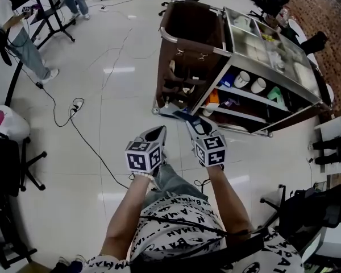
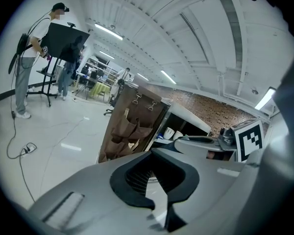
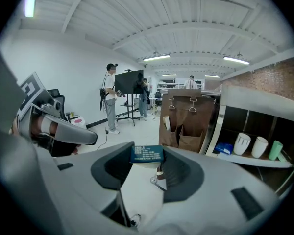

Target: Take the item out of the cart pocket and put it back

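Two claws in play and only one is actually working. My right gripper [image 1: 192, 120] is clamped on the item [image 3: 147, 154], a small dark blue packet with a printed label. It's pinched right at the jaw tips so most of it sticks out front (makes sense, you want the free end leading when you feed it into a slot). My left gripper [image 1: 158, 132] is empty, jaws brought together at the tips with only floor showing through the hollow of the pads. It sits at 9 o'clock of the right one, and my guess is it's there to spread the fabric if needed. In the head view the cart [image 1: 193, 24] is at about 1 o'clock from my hands. The brown panel with the cart pocket [image 3: 179, 137] hangs on its near end, facing me. The item is well apart from the pockets, in the air over the floor, so by my reading the take-out half is done and the put-back half is next. Both claws tip slightly downward, which fits the pockets hanging low on that panel. One watch-out: the pockets look floppy and some already hold stuff, so the packet could snag on a lip instead of sliding in. The white cups [image 3: 242, 144] on the shelf at 3 o'clock aren't involved.
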Available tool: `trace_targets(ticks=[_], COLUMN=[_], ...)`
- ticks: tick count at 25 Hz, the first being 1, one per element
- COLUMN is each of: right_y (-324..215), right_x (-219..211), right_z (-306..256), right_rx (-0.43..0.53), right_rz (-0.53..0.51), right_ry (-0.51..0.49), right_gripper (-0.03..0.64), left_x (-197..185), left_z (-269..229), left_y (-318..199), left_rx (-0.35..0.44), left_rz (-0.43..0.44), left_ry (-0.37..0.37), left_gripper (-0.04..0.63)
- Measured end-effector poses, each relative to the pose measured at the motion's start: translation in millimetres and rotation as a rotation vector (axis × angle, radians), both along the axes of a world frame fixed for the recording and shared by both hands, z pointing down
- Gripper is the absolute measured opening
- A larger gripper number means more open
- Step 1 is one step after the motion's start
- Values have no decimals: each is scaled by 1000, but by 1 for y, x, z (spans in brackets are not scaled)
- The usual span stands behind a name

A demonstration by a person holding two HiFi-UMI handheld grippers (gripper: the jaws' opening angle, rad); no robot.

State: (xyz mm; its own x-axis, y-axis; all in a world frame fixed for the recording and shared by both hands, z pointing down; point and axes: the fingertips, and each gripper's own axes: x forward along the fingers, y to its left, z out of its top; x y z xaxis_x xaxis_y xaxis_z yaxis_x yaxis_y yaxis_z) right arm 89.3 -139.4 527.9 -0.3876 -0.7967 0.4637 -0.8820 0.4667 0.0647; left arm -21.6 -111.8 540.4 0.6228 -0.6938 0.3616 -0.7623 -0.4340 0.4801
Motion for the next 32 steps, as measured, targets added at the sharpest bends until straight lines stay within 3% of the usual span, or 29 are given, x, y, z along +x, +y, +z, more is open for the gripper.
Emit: trace_targets(ticks=[17,27,32], right_y=[-177,-218,-233], right_x=[-22,-31,-33], right_z=[73,146,184], right_rx=[101,17,-62], right_rz=[-80,-182,-313], right_ry=[176,291,380], right_gripper=[187,189,189], left_x=[11,11,12], left_z=[58,98,114], left_y=[-116,-149,-163], left_rx=[-102,-194,-227], left_rz=[-28,-63,-72], left_ry=[-62,-74,-76], left_gripper=[0,0,0])
